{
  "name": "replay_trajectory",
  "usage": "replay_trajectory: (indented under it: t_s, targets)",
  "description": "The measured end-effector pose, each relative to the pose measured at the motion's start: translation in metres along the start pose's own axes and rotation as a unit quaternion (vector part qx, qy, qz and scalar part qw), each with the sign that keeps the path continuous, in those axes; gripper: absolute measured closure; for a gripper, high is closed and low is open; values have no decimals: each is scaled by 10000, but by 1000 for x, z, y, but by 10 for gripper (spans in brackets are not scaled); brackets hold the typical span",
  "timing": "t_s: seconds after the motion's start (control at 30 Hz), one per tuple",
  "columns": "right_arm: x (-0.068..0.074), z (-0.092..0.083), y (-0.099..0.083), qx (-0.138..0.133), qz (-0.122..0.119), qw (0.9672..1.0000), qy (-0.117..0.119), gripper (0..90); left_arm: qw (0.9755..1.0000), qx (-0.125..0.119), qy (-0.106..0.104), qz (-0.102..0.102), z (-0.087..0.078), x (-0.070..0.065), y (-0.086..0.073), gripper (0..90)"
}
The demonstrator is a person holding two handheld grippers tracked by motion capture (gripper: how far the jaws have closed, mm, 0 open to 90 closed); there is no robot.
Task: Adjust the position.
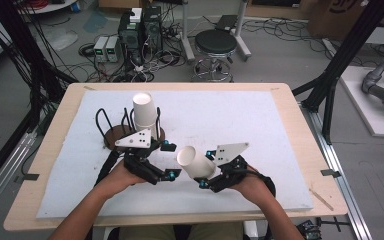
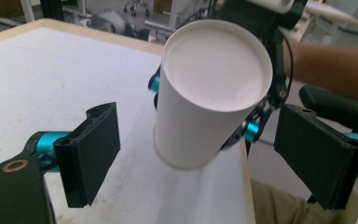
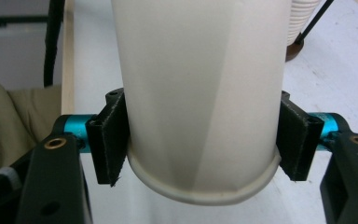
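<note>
High view, smooth tapered paper cup (image 1: 196, 162)

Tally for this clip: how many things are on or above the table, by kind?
Paper cups: 2, one held in the right tongs as the held cup, one upside down on the rack as the rack cup
Wire racks: 1, the rack
Tongs: 2, counting the left tongs, open
Total: 5

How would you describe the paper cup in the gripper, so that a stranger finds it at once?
On the white mat, look near its front edge, where the right gripper clamps a white paper cup. It lies tilted in the air, while the other cups stand stacked upside down in the wire rack.
</note>
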State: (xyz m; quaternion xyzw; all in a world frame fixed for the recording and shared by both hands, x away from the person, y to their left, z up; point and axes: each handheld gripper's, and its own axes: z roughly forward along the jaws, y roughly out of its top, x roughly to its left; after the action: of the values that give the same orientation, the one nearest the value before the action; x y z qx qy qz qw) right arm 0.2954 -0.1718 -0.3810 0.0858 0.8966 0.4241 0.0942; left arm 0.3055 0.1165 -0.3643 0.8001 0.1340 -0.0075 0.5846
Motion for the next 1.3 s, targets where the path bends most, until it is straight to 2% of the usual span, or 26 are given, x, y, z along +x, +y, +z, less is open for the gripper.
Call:
replay_trajectory:
  t_s: [0.17,0.3,0.33,0.5,0.83,0.9,1.03,1.13,1.27,1.3]
  targets:
    - [-2,-1,12,402,-208,9990,6,300,9999,145,-22,40,-4,1,6,144]
    - [-4,2,16,515,-255,9983,87,300,9998,181,-45,40,-3,3,8,144]
    - [-4,4,19,653,-313,9973,123,300,9997,226,-64,39,-3,3,8,144]
    - [-4,8,26,947,-437,9941,306,299,9985,499,-198,123,5,2,8,146]
    - [2,17,35,1599,-685,9834,522,290,9954,853,-386,221,17,-1,7,195]
    - [4,19,37,1754,-760,9801,526,289,9939,978,-458,237,19,0,6,208]
    - [8,21,38,1857,-822,9776,546,289,9926,1063,-565,173,21,0,5,237]
    - [8,21,39,1892,-833,9768,553,289,9913,1101,-685,231,21,0,5,291]
    - [8,21,38,1911,-814,9765,573,289,9908,1150,-668,270,21,-1,4,313]
    - [8,20,37,1917,-778,9766,585,283,9904,1186,-624,344,21,-1,4,327]
